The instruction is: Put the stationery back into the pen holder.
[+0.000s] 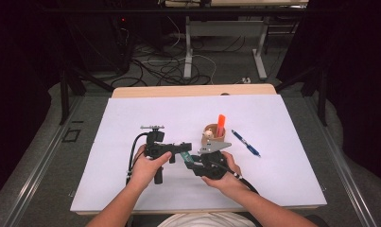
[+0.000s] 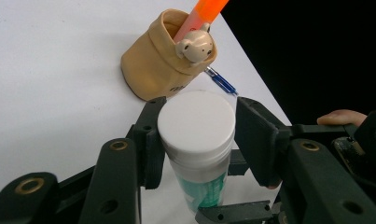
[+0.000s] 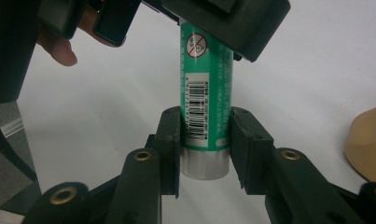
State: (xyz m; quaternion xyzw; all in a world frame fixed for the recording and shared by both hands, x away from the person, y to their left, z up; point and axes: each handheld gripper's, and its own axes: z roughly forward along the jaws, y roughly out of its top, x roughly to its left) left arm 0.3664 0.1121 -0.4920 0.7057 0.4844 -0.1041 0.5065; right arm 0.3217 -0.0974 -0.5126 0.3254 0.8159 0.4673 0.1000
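In the high view, the person's hands come in from the bottom edge and meet over the near middle of the white desk. The left gripper points right and the right gripper points toward it, and a green glue stick lies between them, off the desk. Just behind them stands a tan holder with an orange marker upright in it. A blue pen lies on the desk to the right of the holder, apart from it.

In the left gripper view, the left gripper has its jaws on either side of the glue stick's white cap. The left jaw touches the cap; the right jaw stands a little off it, so the jaws are spread around it. The holder is just beyond, with a small bear figure on its rim and the marker rising out of it. The pen peeks out behind the cap.

In the right gripper view, the right gripper pinches the glue stick near its silver end, both jaws pressed on the green barcoded label. The far end of the stick sits among the left gripper's black parts at the top. A tan edge of the holder shows at the right.
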